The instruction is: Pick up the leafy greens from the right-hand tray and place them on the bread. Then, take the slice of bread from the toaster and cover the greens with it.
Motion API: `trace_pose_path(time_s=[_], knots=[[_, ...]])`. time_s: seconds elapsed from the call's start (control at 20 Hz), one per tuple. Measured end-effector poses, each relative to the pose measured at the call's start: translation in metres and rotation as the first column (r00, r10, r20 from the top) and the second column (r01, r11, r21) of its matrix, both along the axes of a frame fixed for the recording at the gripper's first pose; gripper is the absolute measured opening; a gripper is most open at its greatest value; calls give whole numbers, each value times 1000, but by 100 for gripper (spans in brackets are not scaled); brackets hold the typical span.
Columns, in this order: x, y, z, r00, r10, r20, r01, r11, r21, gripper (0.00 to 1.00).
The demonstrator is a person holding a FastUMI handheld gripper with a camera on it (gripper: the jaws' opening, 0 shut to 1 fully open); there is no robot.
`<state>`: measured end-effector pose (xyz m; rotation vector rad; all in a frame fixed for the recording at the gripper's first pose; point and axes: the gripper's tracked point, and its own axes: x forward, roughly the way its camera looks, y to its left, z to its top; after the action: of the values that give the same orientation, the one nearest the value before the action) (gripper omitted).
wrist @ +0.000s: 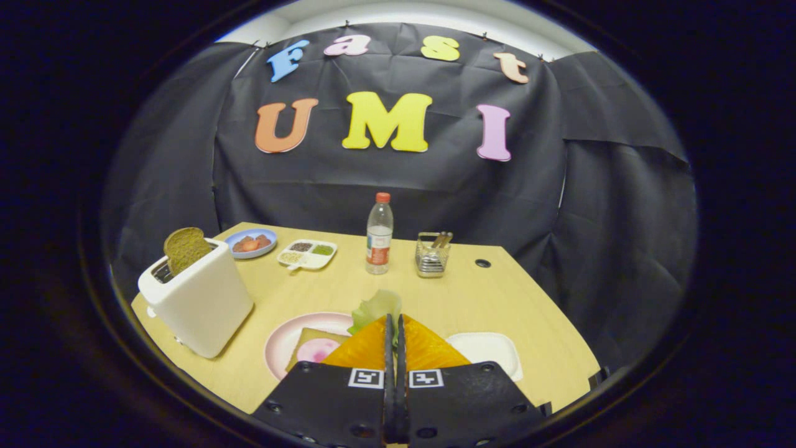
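Worktop [348, 292]: pale wood, a small dark round hole near its far right corner.

Toaster [198, 305]: white, boxy, on the near left of the worktop, no brand mark readable. A brown slice of bread [185, 247] stands up out of its slot, tilted a little.

My tool [393, 330]: black finger bodies, orange fingers [364, 348], pressed together with the leafy greens [377, 307] pinched at the tips; the pale green leaf sticks up just beyond the fingertips. Each finger body carries a small black-and-white square marker, a code pattern, not text.

Pink plate [283, 342]: just left of my fingers, between them and the toaster. On it lies the bread [305, 345], a tan slice with a pink round piece on top, partly hidden by my left finger. The greens hang beside the plate's far right rim, not on the bread yet.

White tray [491, 348]: just right of my fingers, partly hidden behind them.

Bottle [379, 233]: clear plastic, red cap, upright at the back middle; label has a red band, writing too small to read.

Wire holder [433, 255]: just right of the bottle, with some sticks in it.

White divided dish [308, 254]: left of the bottle, compartments with dark, green and pale fillings.

Blue plate [250, 242]: behind the toaster, reddish food on it.
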<state>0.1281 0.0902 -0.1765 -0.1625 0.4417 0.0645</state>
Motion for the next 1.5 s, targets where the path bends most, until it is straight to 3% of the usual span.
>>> trace_pose_path(time_s=[0.35, 0.65, 0.9, 1.5], knots=[[-8, 73, -15, 997, 78, -9, -78, 997, 29, 0], [-19, 130, -26, 983, 179, -34, -170, 968, 185, 0], [4, 113, -56, 985, 145, -89, -123, 968, 218, 0], [47, 58, -110, 987, 68, -146, -43, 984, 171, 0]])
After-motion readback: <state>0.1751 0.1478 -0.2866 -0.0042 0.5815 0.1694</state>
